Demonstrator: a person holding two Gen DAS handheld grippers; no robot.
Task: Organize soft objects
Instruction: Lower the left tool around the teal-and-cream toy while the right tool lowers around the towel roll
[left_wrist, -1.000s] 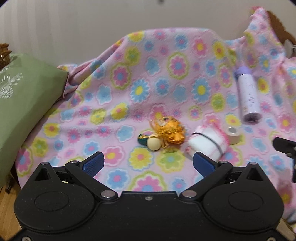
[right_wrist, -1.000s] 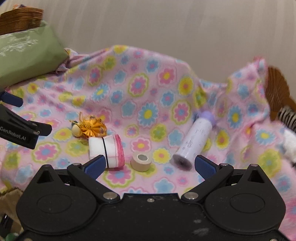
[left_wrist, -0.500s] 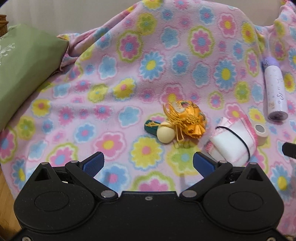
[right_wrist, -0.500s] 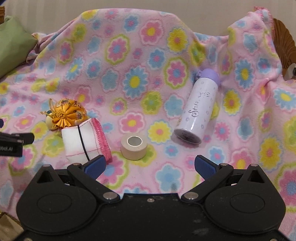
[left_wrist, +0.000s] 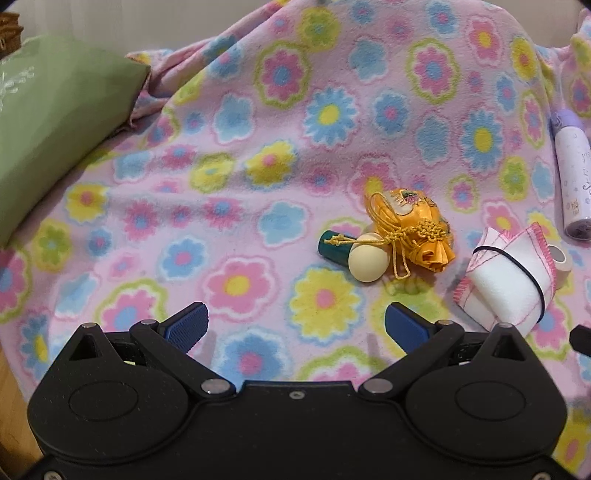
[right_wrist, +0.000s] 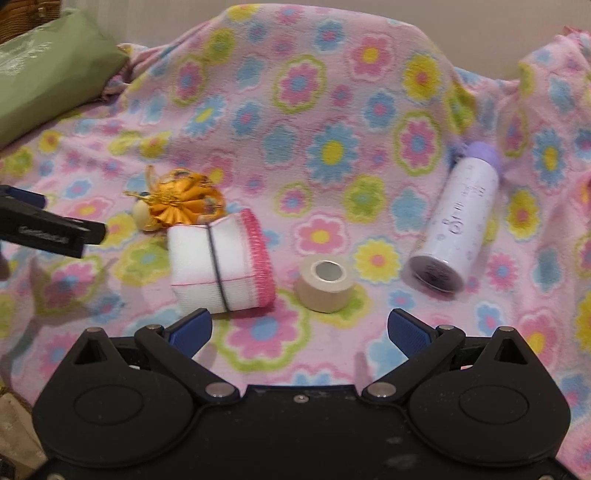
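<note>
A pink fleece blanket printed with blue, yellow and pink flowers (left_wrist: 258, 177) covers the whole scene, with a green cushion (left_wrist: 48, 136) lying at its far left edge. The left tool (left_wrist: 295, 325) hovers low over the blanket with its blue-padded fingers spread wide and nothing between them. Just beyond it, to the right, lies an orange satin drawstring pouch with a gold knotted cord (left_wrist: 410, 225), touching a cream ball (left_wrist: 368, 257) and a dark green cylinder (left_wrist: 334, 249) on its left. Right of the pouch and close beside it rests a rolled white cloth with pink stitched edges, bound by a black elastic band (right_wrist: 221, 267). The right tool (right_wrist: 299, 328) also stands wide apart and empty, its left finger close in front of the rolled cloth. A beige roll of tape (right_wrist: 327, 282) sits just right of the cloth, and farther right a white bottle with a lilac cap (right_wrist: 458, 221) lies on its side, base toward the camera.
</note>
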